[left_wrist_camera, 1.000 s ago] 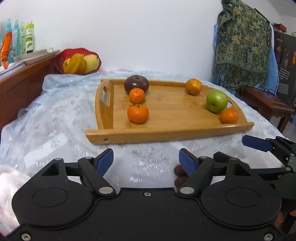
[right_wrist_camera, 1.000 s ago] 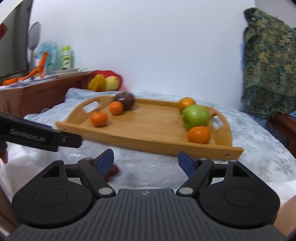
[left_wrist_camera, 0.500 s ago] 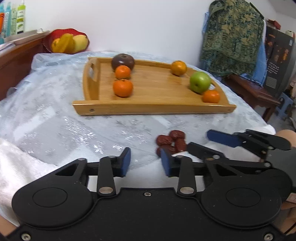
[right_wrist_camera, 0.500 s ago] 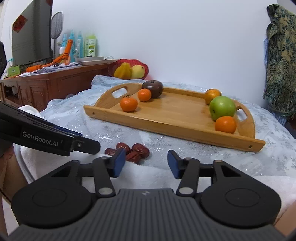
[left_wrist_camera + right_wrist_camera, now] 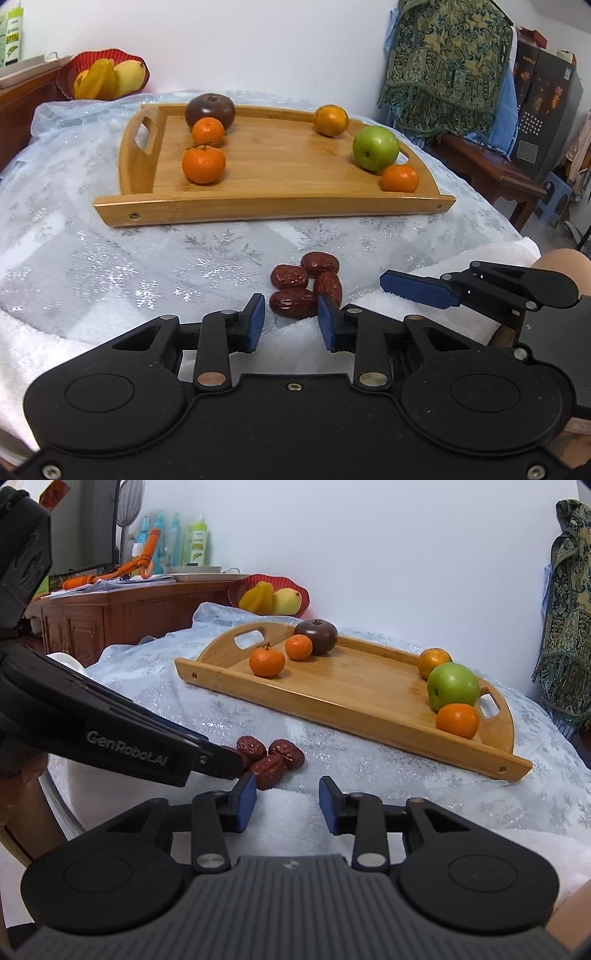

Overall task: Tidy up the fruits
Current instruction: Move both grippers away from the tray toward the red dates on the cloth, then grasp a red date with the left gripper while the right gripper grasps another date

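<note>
Both jaws narrowed, left gripper point(image 5: 291, 301) advanced | left tips flank nearest date point(image 5: 293, 307), grip unclear | right gripper point(image 5: 286, 785) apart, empty

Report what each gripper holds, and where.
Left gripper: jaws just closing across the nearest date, mid-body; grip unclear. Right gripper, also just narrowed: nothing between its jaws.

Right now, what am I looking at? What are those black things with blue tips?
No robot here: a person holds a two-finger gripper in each hand, each with a camera looking along its fingers. One picture comes from the left gripper, the other from the right gripper. On the tablecloth lie four red dates and a wooden tray with oranges, a green apple and a dark fruit. Both jaws have just been closing. The left sits around one date; whether it pinches, I cannot tell. The right holds nothing.
</note>
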Tool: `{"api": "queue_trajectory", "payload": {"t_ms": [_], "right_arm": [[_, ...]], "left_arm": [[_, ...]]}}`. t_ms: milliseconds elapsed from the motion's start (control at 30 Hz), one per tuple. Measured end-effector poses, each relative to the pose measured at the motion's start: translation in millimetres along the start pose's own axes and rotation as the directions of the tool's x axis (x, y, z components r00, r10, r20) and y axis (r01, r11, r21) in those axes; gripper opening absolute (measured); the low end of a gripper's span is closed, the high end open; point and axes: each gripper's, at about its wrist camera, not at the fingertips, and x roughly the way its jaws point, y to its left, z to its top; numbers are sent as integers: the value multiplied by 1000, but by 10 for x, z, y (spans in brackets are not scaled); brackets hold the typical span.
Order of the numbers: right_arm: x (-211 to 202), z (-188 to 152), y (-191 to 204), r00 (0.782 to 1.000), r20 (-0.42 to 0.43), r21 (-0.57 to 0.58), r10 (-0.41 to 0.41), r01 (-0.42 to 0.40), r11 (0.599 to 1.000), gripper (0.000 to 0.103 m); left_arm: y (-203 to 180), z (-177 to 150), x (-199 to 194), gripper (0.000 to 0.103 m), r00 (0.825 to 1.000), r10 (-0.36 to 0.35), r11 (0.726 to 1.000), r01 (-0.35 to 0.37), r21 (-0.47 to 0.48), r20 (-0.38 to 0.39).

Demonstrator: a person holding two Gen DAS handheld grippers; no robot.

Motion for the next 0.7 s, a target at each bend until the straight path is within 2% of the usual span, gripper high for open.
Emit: {"api": "queue_trajectory", "payload": {"t_ms": [133,267,533,700], "right_arm": [[20,1,-7,1000,3,3,4,-4,1000,53],[59,14,-12,1000,7,20,11,-12,1000,56],[213,54,18,1000,9,42,13,-13,999,52],[258,58,28,1000,8,54,11,-12,998,51]], "left_arm": [[-2,-3,57,27,1000,16,1000,-17,11,14],[7,32,56,27,996,76,996,-78,45,49],[207,108,90,27,990,120,993,-120,-8,79],[245,81,150,25,989,131,991,-131,-6,70]]}}
